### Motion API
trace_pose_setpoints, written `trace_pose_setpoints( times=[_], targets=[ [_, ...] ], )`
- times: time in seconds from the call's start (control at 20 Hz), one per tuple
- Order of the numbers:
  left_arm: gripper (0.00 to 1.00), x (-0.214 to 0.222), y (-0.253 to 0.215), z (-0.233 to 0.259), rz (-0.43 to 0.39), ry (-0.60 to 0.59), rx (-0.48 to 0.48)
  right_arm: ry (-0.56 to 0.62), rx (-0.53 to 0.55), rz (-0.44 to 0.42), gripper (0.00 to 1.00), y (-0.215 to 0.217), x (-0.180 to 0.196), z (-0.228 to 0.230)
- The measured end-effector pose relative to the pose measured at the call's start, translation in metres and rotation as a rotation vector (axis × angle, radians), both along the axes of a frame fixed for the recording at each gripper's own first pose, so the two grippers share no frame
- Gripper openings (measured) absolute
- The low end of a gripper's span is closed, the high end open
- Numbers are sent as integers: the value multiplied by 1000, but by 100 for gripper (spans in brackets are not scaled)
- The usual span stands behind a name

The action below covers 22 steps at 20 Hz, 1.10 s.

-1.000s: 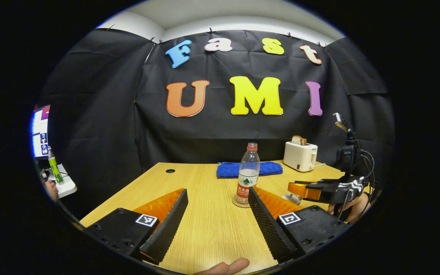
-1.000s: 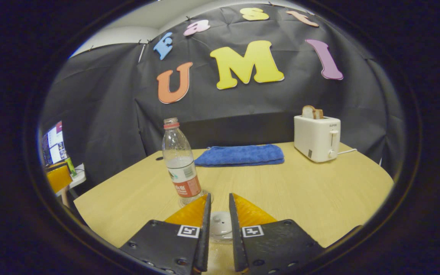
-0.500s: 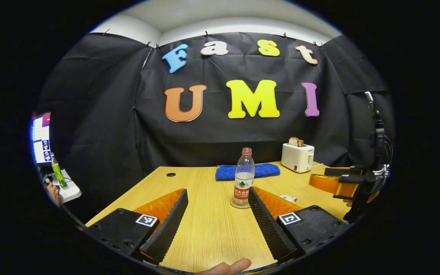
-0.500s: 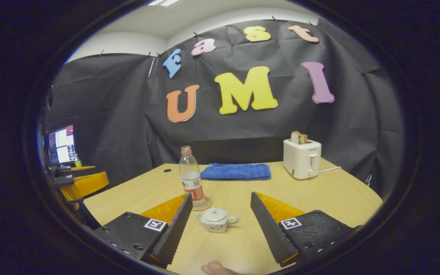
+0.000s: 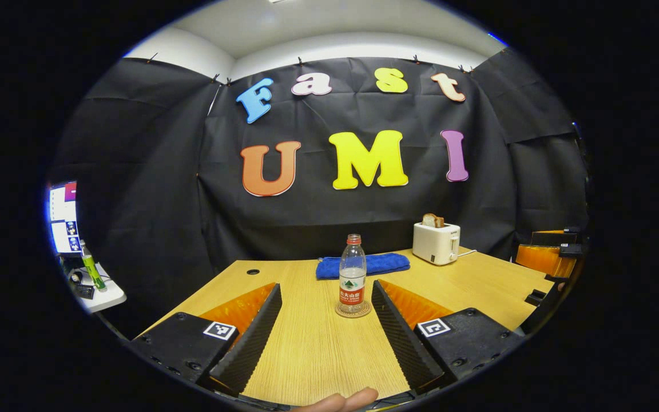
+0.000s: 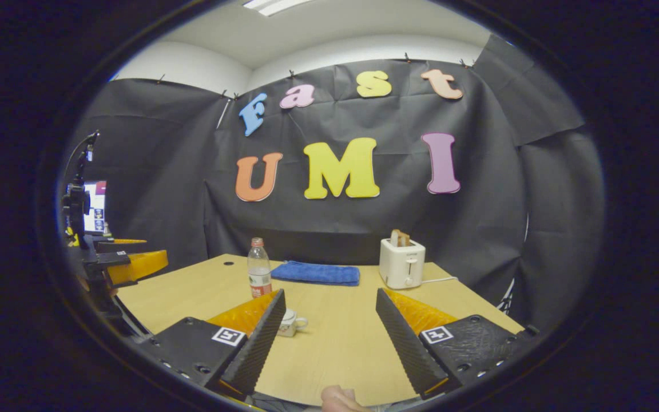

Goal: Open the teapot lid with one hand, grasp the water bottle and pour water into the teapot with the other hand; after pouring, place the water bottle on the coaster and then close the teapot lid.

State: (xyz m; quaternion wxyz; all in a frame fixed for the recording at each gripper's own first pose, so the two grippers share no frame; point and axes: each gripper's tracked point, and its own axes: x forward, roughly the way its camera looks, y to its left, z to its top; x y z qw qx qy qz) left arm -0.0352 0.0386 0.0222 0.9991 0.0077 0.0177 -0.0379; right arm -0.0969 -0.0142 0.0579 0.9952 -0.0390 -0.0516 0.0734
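Observation:
The clear water bottle (image 5: 353, 274) with a red cap stands upright on a round coaster (image 5: 353, 311) mid-table, beyond my left gripper (image 5: 325, 286), which is open and holds nothing. In the right gripper view the bottle (image 6: 259, 269) stands far left of centre. The small white teapot (image 6: 292, 323) sits on the table (image 6: 341, 343), half hidden behind one finger of my open, empty right gripper (image 6: 330, 293). The left gripper (image 6: 129, 263) shows at the left edge of that view. The right gripper (image 5: 544, 257) shows at the far right of the left gripper view.
A folded blue towel (image 5: 362, 265) lies at the back of the table. A white toaster (image 5: 436, 242) with bread in it stands at the back right. A monitor (image 5: 62, 217) and a green bottle (image 5: 90, 269) sit on a side stand to the left.
My right gripper has opened off the teapot's lid knob and drawn back from the table. My left gripper has drawn back too, so the bottle looks smaller and farther away.

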Motion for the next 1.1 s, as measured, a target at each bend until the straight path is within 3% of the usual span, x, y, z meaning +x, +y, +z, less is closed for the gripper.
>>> trace_pose_setpoints(
  times=[0.15,0.2,0.25,0.3,0.4,0.8,1.1],
  targets=[
    [98,-5,2,3,40,-11,35,-8,-37,-31,95,-13,-13,-3],
    [98,-6,-1,3,44,-10,52,-9,-36,-26,99,-15,-18,-5],
    [95,-8,-1,8,55,-25,62,-1,-21,-4,95,-14,-24,-10],
    [98,-10,-2,12,63,-36,67,8,-9,16,92,-14,-29,-15],
    [98,-14,-4,15,73,-49,68,9,-15,38,95,-16,-33,-11],
    [98,-22,16,8,153,-27,23,-17,-4,-47,95,-50,-35,-2],
    [98,-21,16,3,146,-5,10,-6,-19,-78,95,-56,-29,-6]
  ],
)
